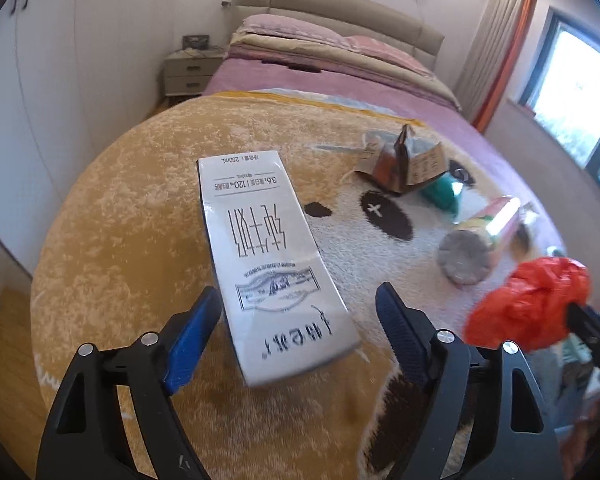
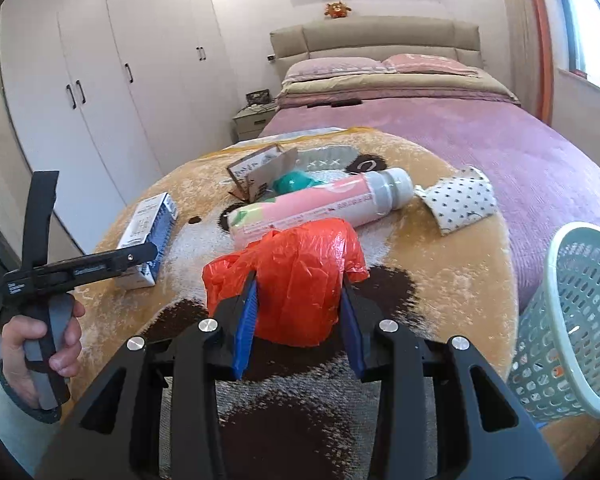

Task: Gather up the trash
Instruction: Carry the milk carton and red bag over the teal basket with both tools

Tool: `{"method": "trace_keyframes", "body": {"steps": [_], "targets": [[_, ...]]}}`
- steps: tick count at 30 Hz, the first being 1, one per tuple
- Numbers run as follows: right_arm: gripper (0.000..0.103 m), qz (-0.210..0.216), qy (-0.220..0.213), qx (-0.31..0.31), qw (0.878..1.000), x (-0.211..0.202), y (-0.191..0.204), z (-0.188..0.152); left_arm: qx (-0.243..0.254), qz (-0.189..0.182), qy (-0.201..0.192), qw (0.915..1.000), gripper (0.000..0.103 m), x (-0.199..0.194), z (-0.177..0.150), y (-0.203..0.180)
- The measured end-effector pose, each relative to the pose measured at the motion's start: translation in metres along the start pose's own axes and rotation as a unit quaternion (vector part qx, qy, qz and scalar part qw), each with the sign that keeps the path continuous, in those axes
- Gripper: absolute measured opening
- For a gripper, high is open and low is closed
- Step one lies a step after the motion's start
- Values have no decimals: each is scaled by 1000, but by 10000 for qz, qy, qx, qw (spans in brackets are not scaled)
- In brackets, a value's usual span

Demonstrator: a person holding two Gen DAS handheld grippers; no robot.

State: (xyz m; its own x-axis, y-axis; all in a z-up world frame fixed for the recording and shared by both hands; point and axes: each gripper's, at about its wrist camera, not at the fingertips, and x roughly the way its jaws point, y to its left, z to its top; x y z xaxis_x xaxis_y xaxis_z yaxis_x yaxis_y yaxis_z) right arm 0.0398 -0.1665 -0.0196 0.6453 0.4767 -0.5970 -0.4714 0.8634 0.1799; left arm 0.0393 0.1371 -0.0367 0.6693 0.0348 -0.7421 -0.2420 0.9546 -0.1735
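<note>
The right tool [image 2: 298, 300] pinches a crumpled red bag [image 2: 296, 280] between its blue pads, lifted above the blanket [image 2: 440, 292] that covers the foot of the bed [image 2: 520, 148]. The left tool [image 1: 300, 320] is spread wide, one finger on each side of the near end of a white carton [image 1: 266, 252], touching neither side. The carton lies flat, its long axis running toward 12 o'clock in the left view.

In the right view, a pink bottle [image 2: 320, 208] lies on its side just beyond the bag, at 12 o'clock. A cardboard piece [image 2: 260, 172] and a teal object [image 2: 296, 182] sit behind it. A dotted paper scrap [image 2: 460, 200] lies at 1 o'clock, near the blanket's right edge. A mesh basket [image 2: 572, 320] stands tilted at 3 o'clock, beside the bed's edge, its mouth facing the tool. The blanket between bag and basket is bare.

The carton rests near the blanket's left edge, at 10 o'clock in the right view, with open blanket between it and the bottle.
</note>
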Motion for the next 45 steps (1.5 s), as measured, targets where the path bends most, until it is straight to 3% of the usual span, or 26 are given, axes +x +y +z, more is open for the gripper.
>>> {"method": "trace_keyframes", "body": {"steps": [3,7,14,21,27,33,45], "targets": [[35,-55,-49,10,10000,-4,-4,-1,66,284,54,9996,64,5,-1,0],[34,-104,-186,89,9997,-13,-10,1,5,179,-72,9998,57,-5,-2,6],[34,-206,-451,119,9987,-33,-18,7,-39,-222,-491,9985,52,-33,4,-1],[34,-348,-647,310,9968,-49,-36,10,239,-652,-951,9930,52,-64,14,-34],[34,-573,-836,594,9931,-65,-63,8,569,-1133,-1149,9853,52,-77,22,-77],[34,-1012,-1066,1030,9838,-86,-99,3,1050,-1562,-1099,9760,52,-63,26,-142],[34,-2479,-1197,1968,9410,-118,-191,-17,2104,-2455,-675,9439,52,-21,11,-287]]}}
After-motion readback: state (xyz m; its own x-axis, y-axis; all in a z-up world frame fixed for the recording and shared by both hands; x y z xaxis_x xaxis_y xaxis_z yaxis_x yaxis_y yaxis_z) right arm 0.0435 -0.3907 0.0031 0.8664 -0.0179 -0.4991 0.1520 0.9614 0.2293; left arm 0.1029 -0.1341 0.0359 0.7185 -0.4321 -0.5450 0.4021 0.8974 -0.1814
